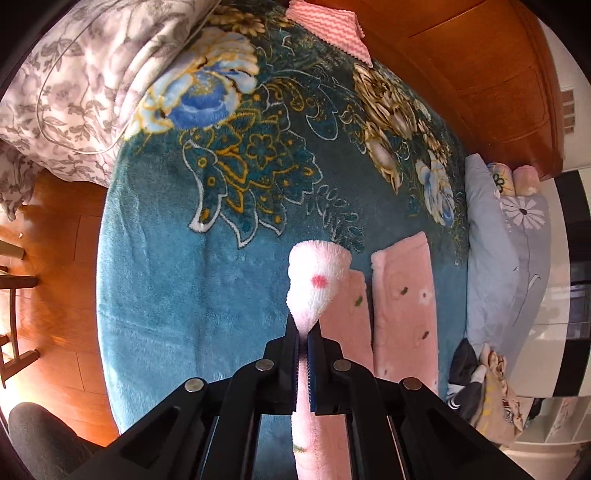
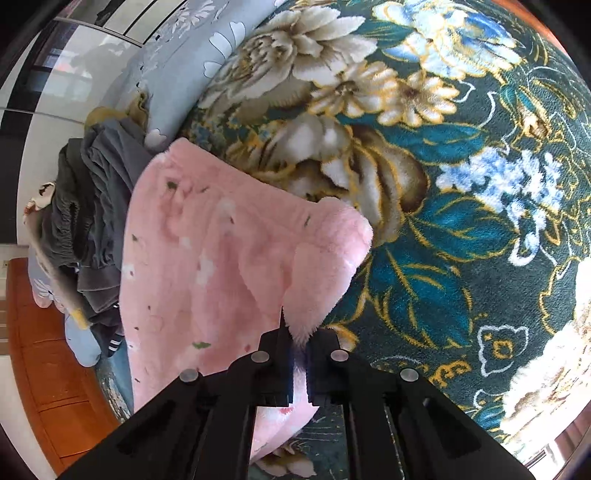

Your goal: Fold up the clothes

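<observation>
A fluffy pink garment with small flower prints lies on a teal floral blanket (image 1: 177, 288). In the left wrist view my left gripper (image 1: 306, 334) is shut on a raised corner of the pink garment (image 1: 317, 280), lifted off the bed; two pink leg strips (image 1: 402, 310) lie flat to the right. In the right wrist view my right gripper (image 2: 298, 334) is shut on another bunched edge of the pink garment (image 2: 221, 251), which drapes left and down over the blanket (image 2: 461, 221).
A pile of dark grey clothes (image 2: 92, 206) sits left of the pink garment, beside a pale blue daisy-print pillow (image 1: 506, 236). A grey floral duvet (image 1: 81, 81) and a pink zigzag cloth (image 1: 328, 29) lie at the far side. Wooden floor (image 1: 55, 258) borders the bed.
</observation>
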Available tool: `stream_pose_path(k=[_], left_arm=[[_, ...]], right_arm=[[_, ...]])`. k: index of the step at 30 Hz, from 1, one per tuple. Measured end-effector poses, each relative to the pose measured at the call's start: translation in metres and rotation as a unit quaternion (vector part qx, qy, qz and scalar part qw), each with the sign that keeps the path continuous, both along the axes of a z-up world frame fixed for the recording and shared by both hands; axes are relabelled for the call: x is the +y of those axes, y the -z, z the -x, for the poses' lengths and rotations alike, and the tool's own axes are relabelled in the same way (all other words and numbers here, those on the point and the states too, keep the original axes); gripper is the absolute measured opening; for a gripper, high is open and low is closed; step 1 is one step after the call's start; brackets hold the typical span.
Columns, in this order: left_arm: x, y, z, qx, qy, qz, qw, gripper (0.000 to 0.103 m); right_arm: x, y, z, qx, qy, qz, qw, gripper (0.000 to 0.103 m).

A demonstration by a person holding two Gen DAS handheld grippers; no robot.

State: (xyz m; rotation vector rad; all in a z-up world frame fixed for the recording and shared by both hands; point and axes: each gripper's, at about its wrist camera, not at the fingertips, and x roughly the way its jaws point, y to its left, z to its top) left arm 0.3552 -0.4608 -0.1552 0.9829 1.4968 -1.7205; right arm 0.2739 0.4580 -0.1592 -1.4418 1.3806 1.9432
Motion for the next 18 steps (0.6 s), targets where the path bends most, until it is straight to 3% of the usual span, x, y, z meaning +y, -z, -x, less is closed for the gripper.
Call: stream_pose_path(k=[3,8,14,18], left_arm=[[-0.009,-0.011,0.028,0.003,-0.012,-0.020,0.9997,0.004],[-0.007,-0.028,0.082,-0.015,-0.017,-0.016,0.9996,0.004],[-0.005,-0.036,0.151,-0.039,-0.002,-0.006,0.9992,0.004],[-0.005,-0.037,0.190,-0.008,-0.011,-0.020,0.9997,0.004]], right_arm=[[0.009,-0.024,0.011,0.041,0.010,0.021,0.999,0.004],[0.012,-0.049,0.071,0.103,0.014,0.037,0.994,0.004],[0.010,-0.042,0.140,0.100,0.023,0.053,0.993,0.004],[0.011,-0.038,0.177,0.101,0.022,0.051,0.993,0.004]])
